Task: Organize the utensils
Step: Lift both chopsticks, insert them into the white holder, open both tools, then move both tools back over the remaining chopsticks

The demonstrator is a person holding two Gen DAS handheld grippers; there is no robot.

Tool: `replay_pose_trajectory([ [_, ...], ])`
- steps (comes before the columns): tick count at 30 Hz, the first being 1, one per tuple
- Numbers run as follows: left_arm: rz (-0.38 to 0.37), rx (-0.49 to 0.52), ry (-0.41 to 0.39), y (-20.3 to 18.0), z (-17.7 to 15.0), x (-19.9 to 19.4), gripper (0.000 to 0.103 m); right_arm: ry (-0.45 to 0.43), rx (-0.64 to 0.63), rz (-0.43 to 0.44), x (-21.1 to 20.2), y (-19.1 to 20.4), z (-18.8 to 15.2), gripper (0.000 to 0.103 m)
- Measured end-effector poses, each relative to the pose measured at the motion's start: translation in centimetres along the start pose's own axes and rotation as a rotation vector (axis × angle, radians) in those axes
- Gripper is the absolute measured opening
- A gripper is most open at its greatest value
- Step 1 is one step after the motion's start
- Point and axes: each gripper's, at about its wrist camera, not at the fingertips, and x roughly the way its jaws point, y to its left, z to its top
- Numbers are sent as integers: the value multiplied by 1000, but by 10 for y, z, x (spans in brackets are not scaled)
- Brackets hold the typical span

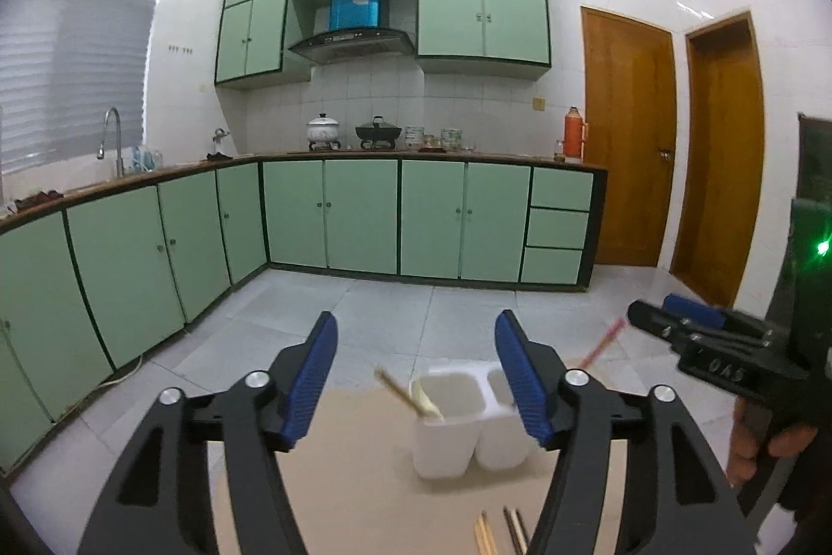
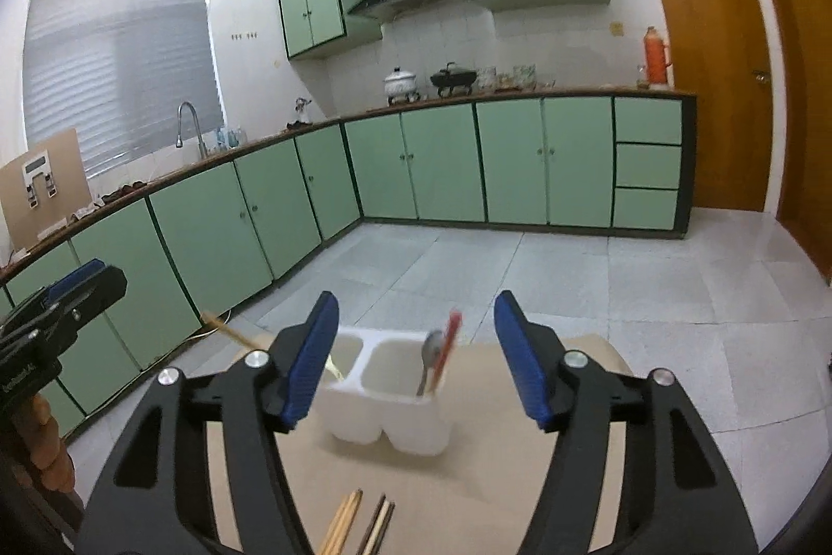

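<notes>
The left gripper (image 1: 413, 378) and right gripper (image 2: 416, 360) both hold their jaws wide apart, gripping nothing. Between them stands a white 2-cup holder (image 2: 387, 404) on a brown counter (image 2: 468, 492). Its left cup holds blurred pale chopsticks (image 1: 403, 394); its right cup holds a spoon (image 2: 430, 360) and a smeared red stick (image 2: 448, 341). More chopsticks (image 2: 359, 526) lie near, cut off by the bottom edge. A hand (image 1: 764, 446) is half hidden at the right. Beyond are grey floor tiles (image 2: 520, 263), green cabinets (image 2: 442, 165) and 2 wooden doors (image 1: 629, 139).
</notes>
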Motion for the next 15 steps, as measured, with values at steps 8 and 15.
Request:
replay_pose_trajectory([
  [8, -10, 4, 147, -16, -75, -30, 68, 47, -22, -47, -55, 3, -91, 72],
  [15, -12, 8, 291, -27, -148, -38, 69, 137, -16, -121, -78, 13, -181, 72],
])
